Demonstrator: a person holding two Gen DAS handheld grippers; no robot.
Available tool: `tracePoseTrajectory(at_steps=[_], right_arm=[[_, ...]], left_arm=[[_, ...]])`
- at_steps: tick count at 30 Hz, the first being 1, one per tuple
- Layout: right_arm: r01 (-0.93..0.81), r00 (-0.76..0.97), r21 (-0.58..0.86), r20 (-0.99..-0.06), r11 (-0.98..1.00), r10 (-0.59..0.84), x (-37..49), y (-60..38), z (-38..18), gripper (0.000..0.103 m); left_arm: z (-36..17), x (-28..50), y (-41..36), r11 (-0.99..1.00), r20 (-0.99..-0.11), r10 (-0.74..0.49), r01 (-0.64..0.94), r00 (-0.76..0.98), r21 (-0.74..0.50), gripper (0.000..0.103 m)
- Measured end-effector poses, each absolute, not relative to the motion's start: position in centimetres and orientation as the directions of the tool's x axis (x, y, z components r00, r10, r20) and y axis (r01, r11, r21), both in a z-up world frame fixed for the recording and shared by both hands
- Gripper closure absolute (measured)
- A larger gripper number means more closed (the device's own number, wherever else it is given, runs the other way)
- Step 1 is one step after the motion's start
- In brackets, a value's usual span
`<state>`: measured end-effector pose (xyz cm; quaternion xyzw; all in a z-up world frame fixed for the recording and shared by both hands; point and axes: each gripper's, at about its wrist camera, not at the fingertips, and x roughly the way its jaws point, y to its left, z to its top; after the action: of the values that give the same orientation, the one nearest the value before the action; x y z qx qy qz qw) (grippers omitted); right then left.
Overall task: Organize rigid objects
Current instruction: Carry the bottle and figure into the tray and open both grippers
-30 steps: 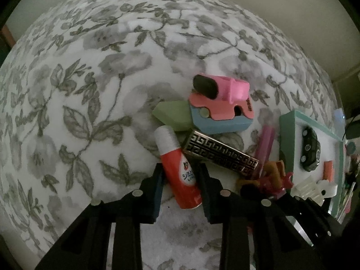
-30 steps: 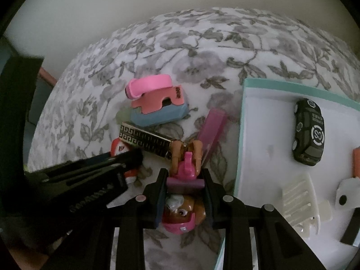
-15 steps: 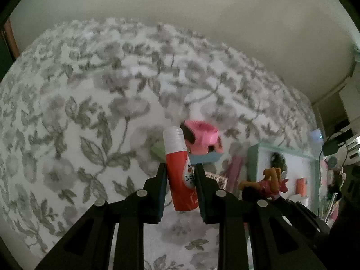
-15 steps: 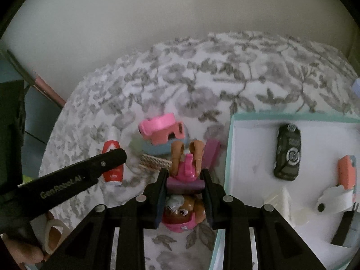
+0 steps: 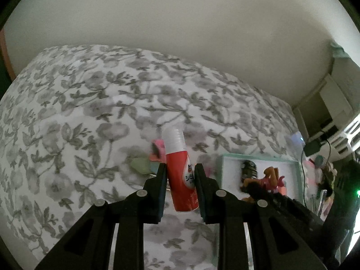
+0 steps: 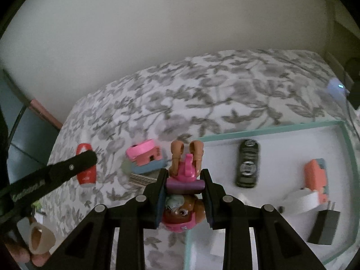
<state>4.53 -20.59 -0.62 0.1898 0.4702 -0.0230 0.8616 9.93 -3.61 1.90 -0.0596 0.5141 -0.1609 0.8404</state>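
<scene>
Both tongs risen since earlier frame. Left tongs [image 5: 180, 181] clamp red glue tube [image 5: 181, 171]; right tongs [image 6: 185, 185] clamp pink puppy toy [image 6: 185, 181], tray [image 6: 265, 131] at 2 o'clock. Judgement: lower gently, release inside tray, clear of toy car [image 6: 247, 163].

Both fisheye views are looking dim and grey, with soft, flat light and only faint shadows. Edges are bending strongly and darkening to black corners. The floral bedspread [image 5: 90, 117] is appearing smeared by motion blur, as is the teal tray [image 6: 346, 148]. A small light [image 6: 340, 86] is glowing at right.
</scene>
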Motion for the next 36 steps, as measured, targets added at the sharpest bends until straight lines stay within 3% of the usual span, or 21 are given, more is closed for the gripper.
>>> tracePoseTrajectory(at_steps=[9, 22, 36], right_arm=[[0.361, 0.548, 0.258, -0.836, 0.896, 0.02, 2.6, -25.9, -0.1, 0.072], [0.532, 0.505, 0.149, -0.846, 0.834, -0.171, -0.1, -32.7, -0.4, 0.072], [0.66, 0.416, 0.137, -0.885, 0.739, -0.207, -2.2, -37.4, -3.5, 0.072]], left_arm=[[1.8, 8.1, -8.6, 0.905, -0.848, -0.395, 0.31, 0.354, -0.292, 0.078], [-0.4, 5.1, -16.4, 0.862, -0.887, -0.377, 0.452, 0.268, -0.23, 0.077], [-2.2, 4.9, -19.3, 0.849, -0.893, -0.363, 0.49, 0.266, -0.2, 0.077]])
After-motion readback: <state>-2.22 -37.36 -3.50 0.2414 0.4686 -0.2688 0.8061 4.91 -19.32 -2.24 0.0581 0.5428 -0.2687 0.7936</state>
